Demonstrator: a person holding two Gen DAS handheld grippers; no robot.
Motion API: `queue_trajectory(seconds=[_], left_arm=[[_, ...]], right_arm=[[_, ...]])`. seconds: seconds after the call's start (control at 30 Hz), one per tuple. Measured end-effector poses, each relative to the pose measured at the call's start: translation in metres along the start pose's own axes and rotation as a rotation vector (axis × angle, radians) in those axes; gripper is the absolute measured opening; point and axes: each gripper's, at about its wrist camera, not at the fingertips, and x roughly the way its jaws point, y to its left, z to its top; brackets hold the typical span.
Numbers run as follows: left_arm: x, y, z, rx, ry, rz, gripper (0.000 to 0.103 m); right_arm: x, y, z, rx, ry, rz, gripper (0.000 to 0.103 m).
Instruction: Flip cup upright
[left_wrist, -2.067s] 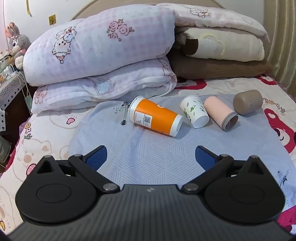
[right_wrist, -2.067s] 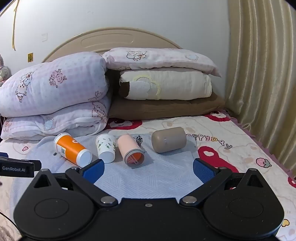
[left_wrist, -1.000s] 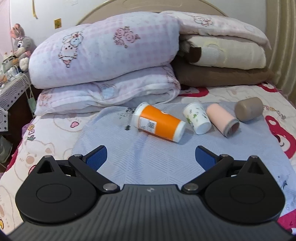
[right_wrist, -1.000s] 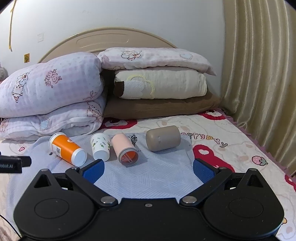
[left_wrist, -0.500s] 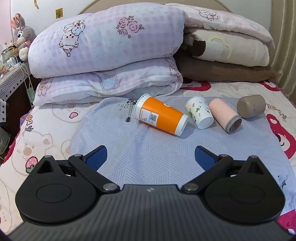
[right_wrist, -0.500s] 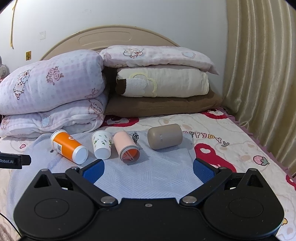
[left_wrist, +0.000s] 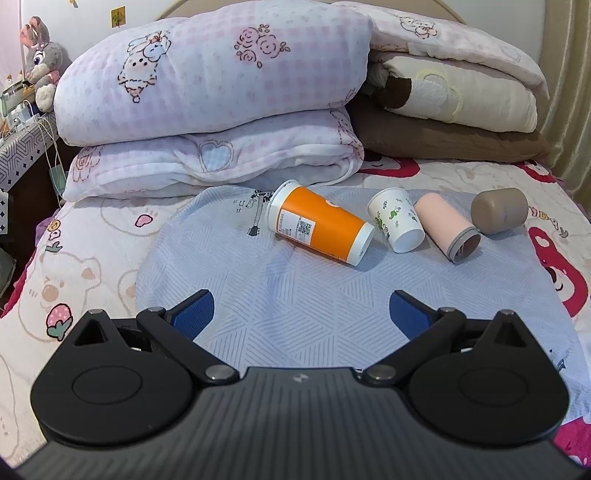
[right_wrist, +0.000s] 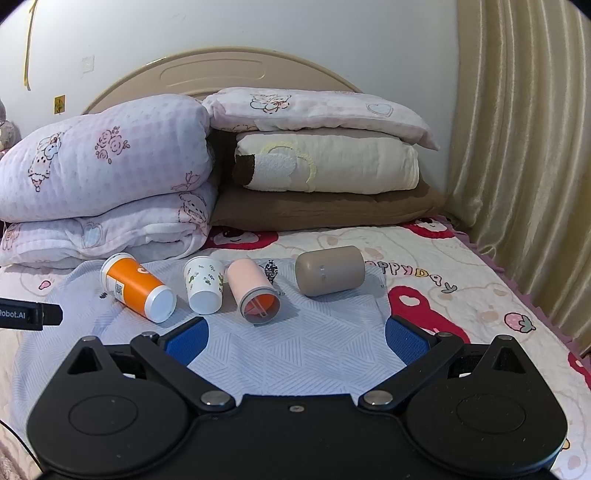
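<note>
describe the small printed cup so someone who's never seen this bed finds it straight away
Start at the pale blue mat spread on the bed in front of the stacked pillows, where four cups lie tipped over in a row. The paper cup is second from the left, between the orange cup and the pink cup. It alone is white with small green leaf prints.

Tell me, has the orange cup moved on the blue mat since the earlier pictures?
No. The orange cup lies on its side at the same spot on the blue mat, its mouth beside the small guitar print, next to the white cup. Only the cameras shifted.
</note>
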Motion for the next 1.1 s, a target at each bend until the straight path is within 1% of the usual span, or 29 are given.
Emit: queue_trajectory(seconds=[0.27,0.63,0.73,0.83,0.87,0.93,1.0,1.1], left_arm=[[-0.001,0.001,0.000,-0.004,0.000,0.001,0.103],[0.004,0.001,0.000,-0.003,0.024,-0.007,0.103],[0.004,-0.001,0.002,0.006,0.040,-0.026,0.103],[-0.001,-0.006,0.013,0.020,0.047,-0.083,0.103],[-0.002,-0.008,0.018,0.024,0.046,-0.101,0.103],[-0.007,-0.009,0.029,0.016,0.037,-0.129,0.103],[-0.008,-0.010,0.038,0.019,0.030,-0.137,0.103],[-0.003,-0.018,0.053,0.038,0.040,-0.146,0.103]], right_arm=[[-0.002,0.004,0.001,-0.018,-0.006,0.003,0.103],[-0.001,0.011,0.000,-0.028,0.000,0.024,0.103],[-0.001,0.011,0.001,-0.028,0.000,0.047,0.103],[-0.003,0.010,0.009,-0.023,-0.016,0.100,0.103],[-0.004,0.010,0.013,-0.041,-0.030,0.120,0.103],[-0.007,0.015,0.022,-0.110,-0.062,0.131,0.103],[-0.009,0.022,0.030,-0.200,-0.100,0.135,0.103],[-0.009,0.028,0.041,-0.310,-0.134,0.186,0.103]])
